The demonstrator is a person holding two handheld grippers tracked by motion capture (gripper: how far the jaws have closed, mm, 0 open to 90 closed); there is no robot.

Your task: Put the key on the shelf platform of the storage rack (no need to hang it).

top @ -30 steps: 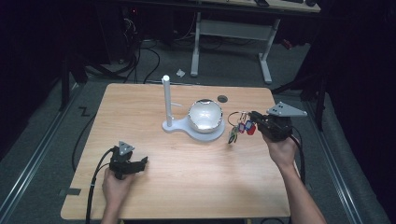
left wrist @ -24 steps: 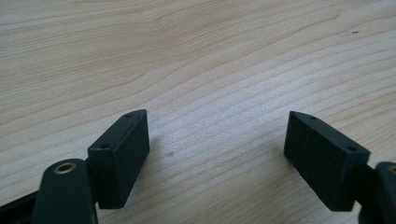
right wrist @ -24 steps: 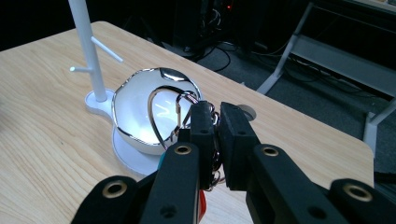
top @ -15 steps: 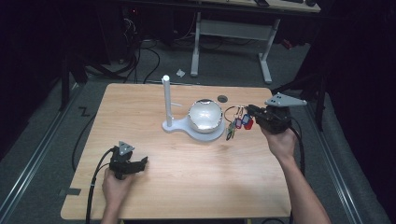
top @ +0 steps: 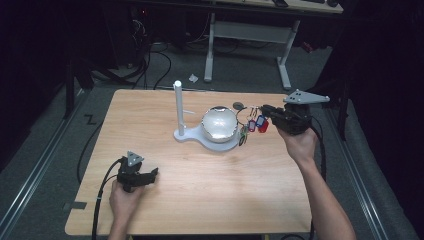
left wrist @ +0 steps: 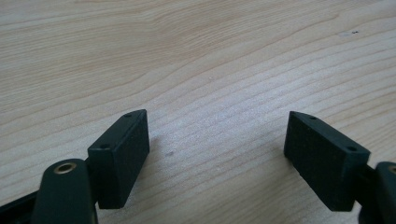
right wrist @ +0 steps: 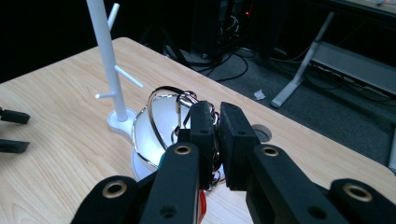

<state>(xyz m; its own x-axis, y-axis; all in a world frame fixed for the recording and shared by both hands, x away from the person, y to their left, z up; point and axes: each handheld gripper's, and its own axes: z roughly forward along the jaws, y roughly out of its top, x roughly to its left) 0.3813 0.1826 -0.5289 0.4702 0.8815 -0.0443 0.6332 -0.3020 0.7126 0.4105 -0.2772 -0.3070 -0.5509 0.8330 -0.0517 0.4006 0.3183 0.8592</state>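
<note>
my right gripper (right wrist: 214,140) was clenched on the key bunch (top: 254,125), my left gripper (left wrist: 217,154) released; the dangling tags probably could snag the white stand (top: 178,107).

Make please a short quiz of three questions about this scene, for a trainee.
1. True or false: the left gripper is open.
2. What does the right gripper hold? A keys; B cup; C pen.
3. Which white thing stands beside the dome?

Key: 1 true, its jaws stand apart over bare table. 2 A, a bunch of keys with tags, lifted off the table. 3 the stand, a post with pegs.
</note>
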